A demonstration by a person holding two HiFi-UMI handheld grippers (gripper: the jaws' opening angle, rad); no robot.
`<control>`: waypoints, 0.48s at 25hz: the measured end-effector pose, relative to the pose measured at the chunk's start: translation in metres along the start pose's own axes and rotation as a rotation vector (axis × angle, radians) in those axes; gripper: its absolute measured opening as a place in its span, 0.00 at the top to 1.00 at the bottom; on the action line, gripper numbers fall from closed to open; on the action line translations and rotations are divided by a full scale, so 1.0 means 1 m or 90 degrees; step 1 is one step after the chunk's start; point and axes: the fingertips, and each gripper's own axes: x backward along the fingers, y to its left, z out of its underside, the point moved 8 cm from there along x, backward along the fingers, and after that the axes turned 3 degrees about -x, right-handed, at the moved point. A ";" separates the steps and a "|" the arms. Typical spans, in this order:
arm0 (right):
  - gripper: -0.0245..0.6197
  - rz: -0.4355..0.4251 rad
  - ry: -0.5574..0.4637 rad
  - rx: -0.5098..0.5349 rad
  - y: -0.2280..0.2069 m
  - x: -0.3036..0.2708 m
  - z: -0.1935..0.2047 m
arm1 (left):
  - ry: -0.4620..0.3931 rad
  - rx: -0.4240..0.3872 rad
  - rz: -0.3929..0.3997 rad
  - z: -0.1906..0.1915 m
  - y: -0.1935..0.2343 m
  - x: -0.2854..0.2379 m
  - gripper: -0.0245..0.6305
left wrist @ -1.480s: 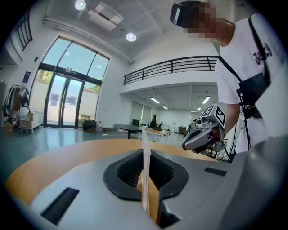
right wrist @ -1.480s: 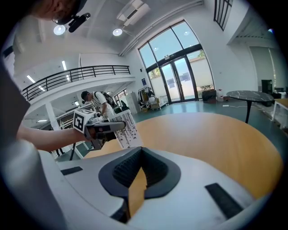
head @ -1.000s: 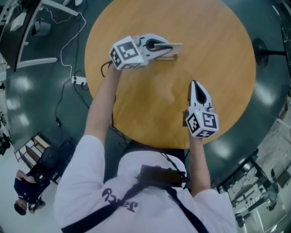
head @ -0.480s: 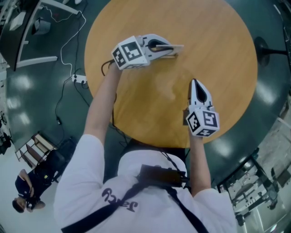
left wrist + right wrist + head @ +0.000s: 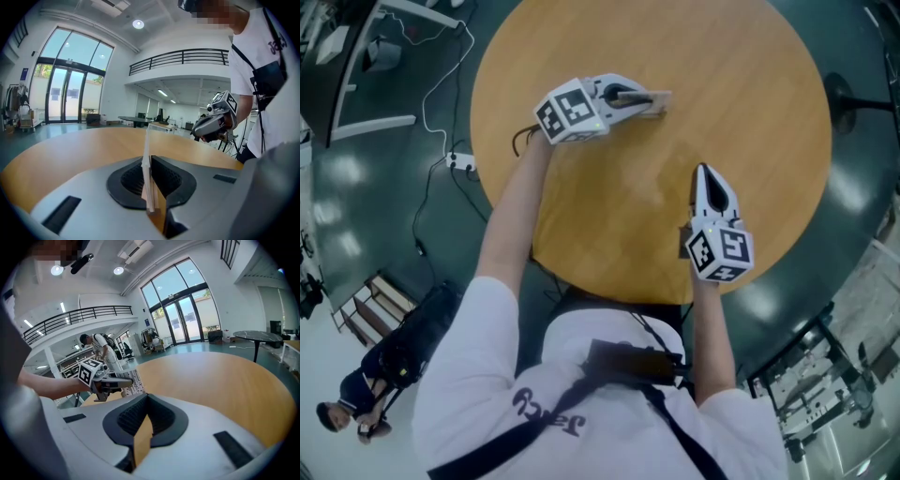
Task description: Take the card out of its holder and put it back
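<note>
The card (image 5: 145, 140) is seen edge-on as a thin, flat sheet. It is judged to be light and fairly stiff, yet easily bent or creased, and probably smooth enough to slip. It is best taken by one short edge, with the faces laid flat against the pads and only light pressure applied.

That hold is what is shown. The left tool (image 5: 649, 97) is closed almost fully and the card is pinched between its pads, with the free end pointing toward 3 o'clock in the head view. The card is carried just above the table (image 5: 741, 112), at about 12 o'clock from its centre. A holder cannot be made out in any view.

The right tool (image 5: 700, 173) is held at about 5 o'clock, pointing toward 12. Its jaws are pressed together and nothing is gripped.
</note>
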 end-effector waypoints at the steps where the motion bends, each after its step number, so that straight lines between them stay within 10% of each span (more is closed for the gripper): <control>1: 0.93 -0.001 0.000 0.002 0.000 -0.001 0.000 | 0.004 -0.001 -0.003 0.001 0.002 -0.001 0.92; 12: 0.93 -0.025 -0.016 0.028 0.008 0.006 -0.007 | 0.027 0.034 -0.113 -0.001 0.005 0.018 0.89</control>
